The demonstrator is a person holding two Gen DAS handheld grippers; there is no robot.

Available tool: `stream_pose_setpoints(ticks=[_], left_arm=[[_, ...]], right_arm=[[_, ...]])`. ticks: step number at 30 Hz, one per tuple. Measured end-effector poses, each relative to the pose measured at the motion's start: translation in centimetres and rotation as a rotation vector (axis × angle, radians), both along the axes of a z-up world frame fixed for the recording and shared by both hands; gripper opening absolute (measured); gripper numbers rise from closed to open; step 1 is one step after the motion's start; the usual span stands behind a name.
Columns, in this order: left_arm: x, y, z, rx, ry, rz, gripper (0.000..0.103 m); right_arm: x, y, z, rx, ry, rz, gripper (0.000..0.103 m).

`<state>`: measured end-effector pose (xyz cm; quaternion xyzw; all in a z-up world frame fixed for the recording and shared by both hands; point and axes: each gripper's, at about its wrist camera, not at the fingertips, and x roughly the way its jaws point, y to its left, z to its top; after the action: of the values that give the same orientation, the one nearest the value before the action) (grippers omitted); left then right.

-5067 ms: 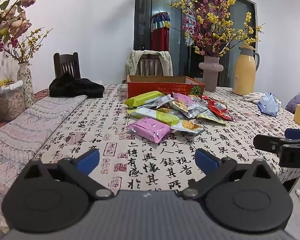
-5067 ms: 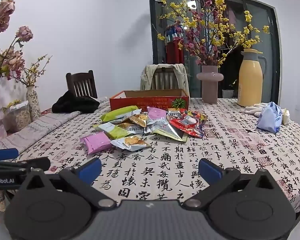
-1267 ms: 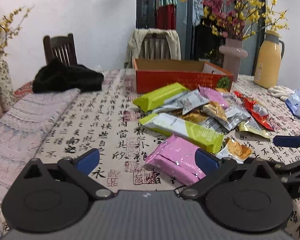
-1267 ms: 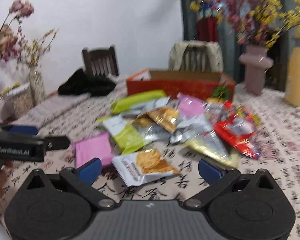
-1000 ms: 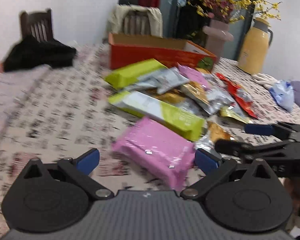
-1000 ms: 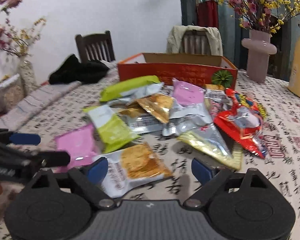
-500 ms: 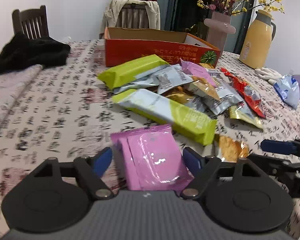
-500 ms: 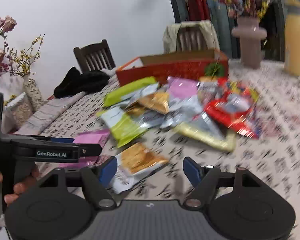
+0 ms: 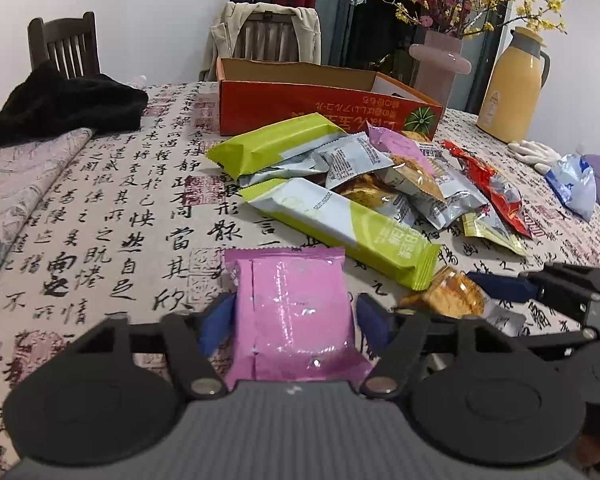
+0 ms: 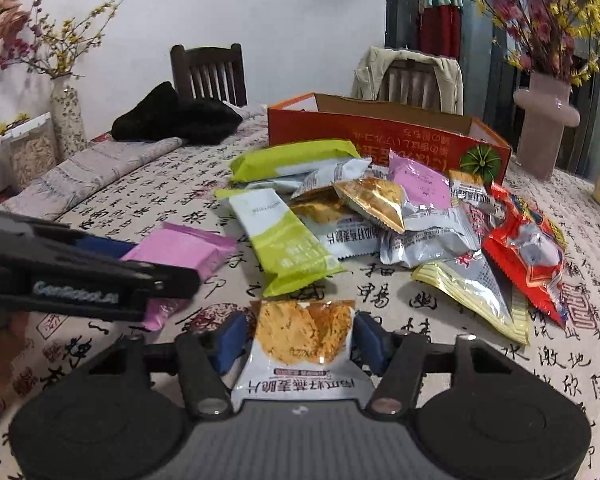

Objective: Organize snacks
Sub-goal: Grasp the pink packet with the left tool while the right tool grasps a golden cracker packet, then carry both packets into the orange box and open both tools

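A pink packet [image 9: 292,312] lies flat on the tablecloth between the blue pads [image 9: 216,320] of my left gripper [image 9: 292,320]; the jaws are closing and both pads touch its sides. My right gripper [image 10: 300,336] is closing on a silver packet of golden crackers [image 10: 304,332], its pads at the packet's edges. The left gripper [image 10: 148,264] also shows in the right wrist view, around the pink packet [image 10: 184,248]. Beyond lies a heap of snacks [image 10: 360,216]. An open orange carton [image 9: 320,108] stands behind the heap.
A green-and-white bar [image 9: 340,228] lies just beyond the pink packet. A black garment [image 9: 68,108] sits far left, a pink vase [image 9: 440,64] and a yellow jug [image 9: 512,88] far right. A blue-white bag [image 9: 572,184] lies at the right. Chairs stand behind the table.
Both grippers came down and forward from the table's near edge to the snacks. Each has narrowed its jaws around one packet: left around the pink one, right around the cracker one.
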<state>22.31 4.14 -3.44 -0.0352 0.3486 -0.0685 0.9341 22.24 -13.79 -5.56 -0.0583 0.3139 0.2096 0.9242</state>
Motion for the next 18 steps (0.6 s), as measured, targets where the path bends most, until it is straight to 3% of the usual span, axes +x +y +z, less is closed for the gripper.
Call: stream_pose_setpoints(ticks=[1,8,13,18], left_arm=[[0.1,-0.2,0.0,0.018,-0.005,0.004,0.063],[-1.8,0.0,1.7,0.022,-0.035,0.018,0.062],[-1.9,1.8,5.8,0.041,-0.125,0.063,0.062],[0.9,4.5,11.0,0.053,-0.223,0.112,0.062]], right_arm=[[0.0,-0.1,0.1,0.01,0.002,-0.003,0.045],[-1.0,-1.9,1.9,0.038,-0.012,0.015,0.042],[-0.5,-5.8,6.3,0.132,-0.064,0.02,0.042],[1.8,-9.1,11.8,0.166,-0.168,0.012,0.042]])
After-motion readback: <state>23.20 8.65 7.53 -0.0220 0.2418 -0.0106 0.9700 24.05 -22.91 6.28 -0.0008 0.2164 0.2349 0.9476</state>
